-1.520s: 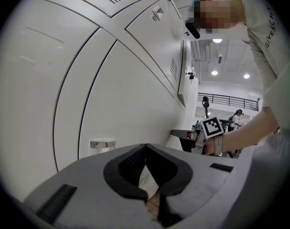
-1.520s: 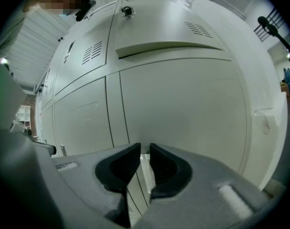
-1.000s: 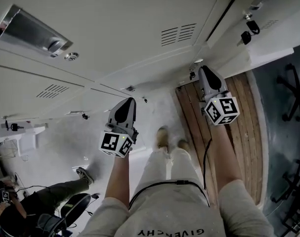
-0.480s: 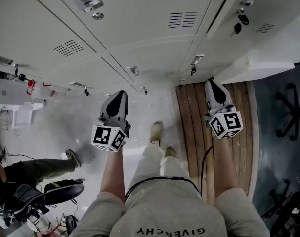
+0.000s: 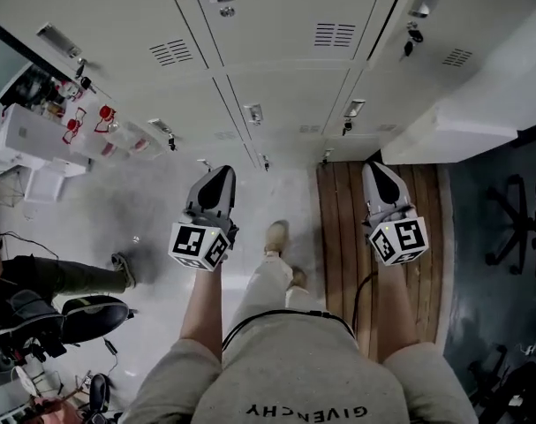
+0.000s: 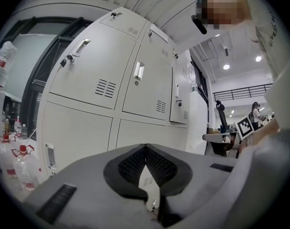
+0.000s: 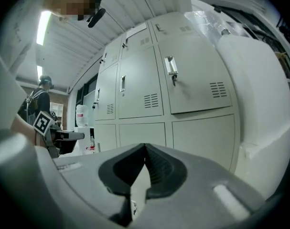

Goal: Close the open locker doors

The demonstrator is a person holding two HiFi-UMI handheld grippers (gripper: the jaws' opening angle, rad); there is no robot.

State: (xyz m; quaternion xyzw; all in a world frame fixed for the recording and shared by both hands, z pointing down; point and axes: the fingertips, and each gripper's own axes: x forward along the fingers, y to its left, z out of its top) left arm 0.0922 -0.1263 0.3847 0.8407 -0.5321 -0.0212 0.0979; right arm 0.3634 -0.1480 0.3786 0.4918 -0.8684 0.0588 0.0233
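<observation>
Over the last second the person has drawn back from the lockers (image 5: 285, 69). The cabinet fronts that filled the head view now sit higher and further off, with more rows of doors showing. In that same second the right gripper (image 5: 373, 168) brought its jaws together. The right gripper view shows the two pads meeting at the tip with nothing between them. The left gripper (image 5: 222, 173) is likewise closed and empty, and both are held low in front of the person, well clear of any door or handle. In all three views the doors seem to lie flush with the cabinet, and none can be seen standing ajar, though the edges of the bank run out of view. This suggests the closing work on this stretch is finished or nearly so. Stepping back looks like a check of the whole bank, or a move toward another door not yet in sight.
</observation>
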